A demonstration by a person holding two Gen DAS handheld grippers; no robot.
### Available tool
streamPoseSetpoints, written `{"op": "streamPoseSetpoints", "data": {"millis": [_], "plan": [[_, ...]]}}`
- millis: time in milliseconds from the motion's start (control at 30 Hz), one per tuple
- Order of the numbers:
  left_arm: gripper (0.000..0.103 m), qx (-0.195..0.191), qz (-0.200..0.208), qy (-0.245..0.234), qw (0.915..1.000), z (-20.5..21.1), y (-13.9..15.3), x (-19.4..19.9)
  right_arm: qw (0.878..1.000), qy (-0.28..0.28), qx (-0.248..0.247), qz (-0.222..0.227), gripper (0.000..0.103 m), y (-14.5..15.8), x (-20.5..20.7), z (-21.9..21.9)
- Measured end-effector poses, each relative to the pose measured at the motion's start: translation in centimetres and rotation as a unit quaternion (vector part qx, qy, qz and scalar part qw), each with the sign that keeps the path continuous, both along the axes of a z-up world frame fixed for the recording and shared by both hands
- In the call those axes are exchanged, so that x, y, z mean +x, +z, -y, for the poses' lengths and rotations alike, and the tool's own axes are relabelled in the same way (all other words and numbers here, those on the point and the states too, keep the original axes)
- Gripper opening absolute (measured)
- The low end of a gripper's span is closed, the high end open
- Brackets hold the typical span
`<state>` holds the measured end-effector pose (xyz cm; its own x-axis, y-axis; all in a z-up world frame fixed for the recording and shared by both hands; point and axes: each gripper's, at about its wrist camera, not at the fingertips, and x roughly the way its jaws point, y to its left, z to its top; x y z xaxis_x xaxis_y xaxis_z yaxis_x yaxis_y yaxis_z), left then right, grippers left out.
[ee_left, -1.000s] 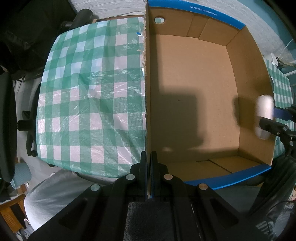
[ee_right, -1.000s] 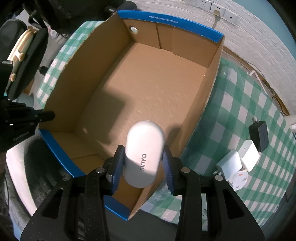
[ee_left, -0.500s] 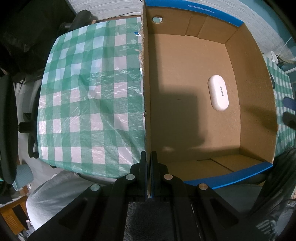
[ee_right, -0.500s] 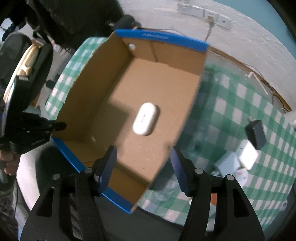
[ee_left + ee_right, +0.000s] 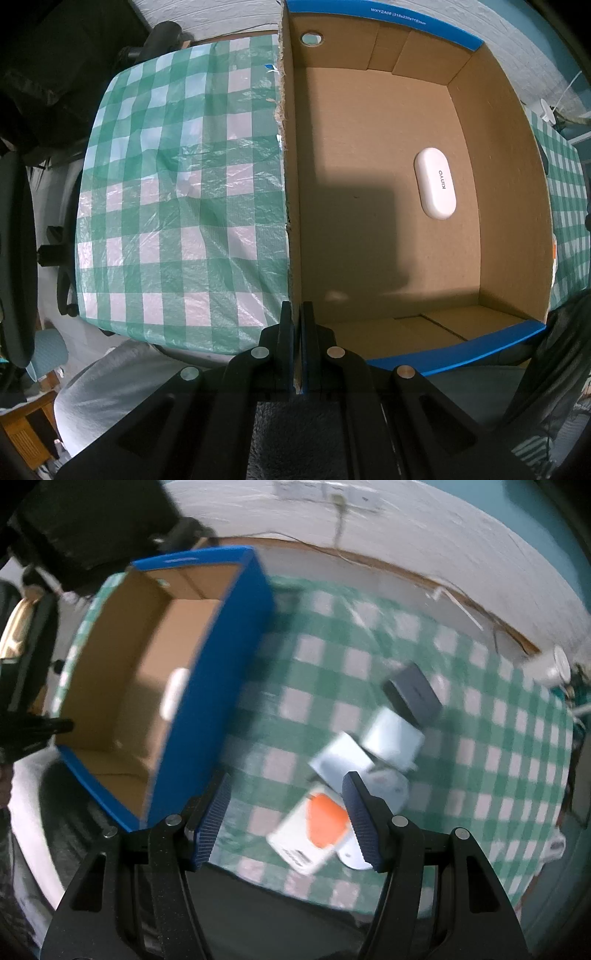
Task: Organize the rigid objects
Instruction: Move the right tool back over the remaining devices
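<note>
We keep our left gripper (image 5: 298, 347) clamped on the near end of the left wall of the open brown cardboard box with blue outer sides (image 5: 376, 258), its two black fingers (image 5: 284, 332) pressed together with only the thin board between them. The box stands on a table covered by a green-and-white checked plastic cloth (image 5: 177, 192). Inside it, a white oval plastic case printed KINYO (image 5: 435, 183) lies flat on the floor, towards the right wall and apart from every side; the right wrist view shows it as a pale blur behind the blue wall (image 5: 173, 694). Our right gripper (image 5: 286, 819) hangs outside the box over the cloth, its blue ribbed pads (image 5: 214, 819) spread apart and nothing pinched between them. Below and between those pads we see a white flat device with an orange patch (image 5: 314, 823), touching a round white plug-like piece (image 5: 388, 786). Just beyond these lie two white block-shaped adapters (image 5: 343, 760) side by side, and a dark grey rectangular adapter (image 5: 412, 694) sits just behind them. That whole view is motion-blurred, so finer detail on these pieces cannot be told.
</note>
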<state>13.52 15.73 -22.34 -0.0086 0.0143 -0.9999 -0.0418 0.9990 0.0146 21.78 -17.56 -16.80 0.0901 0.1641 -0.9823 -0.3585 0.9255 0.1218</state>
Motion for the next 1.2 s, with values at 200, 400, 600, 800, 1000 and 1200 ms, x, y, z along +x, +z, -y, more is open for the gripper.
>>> {"op": "streamPoseSetpoints", "data": {"millis": [200,400,600,800,1000,1200], "plan": [[0.003,0.003,-0.001,-0.003,1.0000,0.1,0.0,0.0,0.999,-0.031,-0.025,-0.021,0.063,-2.7,-0.4,3.7],[0.003,0.003,0.000,-0.004,1.0000,0.2,0.0,-0.1,0.997,-0.037,-0.055,-0.048,0.063,-5.7,-1.4,6.9],[0.003,0.003,-0.001,-0.004,1.0000,0.2,-0.1,-0.1,0.995,-0.031,-0.050,-0.075,0.064,-7.5,-2.3,8.7],[0.003,0.002,-0.001,-0.005,1.0000,0.1,0.0,-0.1,0.995,-0.006,-0.040,-0.095,0.069,-8.9,-2.9,9.0],[0.003,0.003,-0.002,-0.005,1.0000,0.0,0.0,-0.1,0.994,0.038,-0.047,-0.092,0.069,-10.2,-3.6,8.6],[0.003,0.006,-0.003,-0.008,0.9999,0.1,0.0,-0.1,0.992,0.092,-0.050,-0.067,0.069,-10.5,-3.8,7.1]]}}
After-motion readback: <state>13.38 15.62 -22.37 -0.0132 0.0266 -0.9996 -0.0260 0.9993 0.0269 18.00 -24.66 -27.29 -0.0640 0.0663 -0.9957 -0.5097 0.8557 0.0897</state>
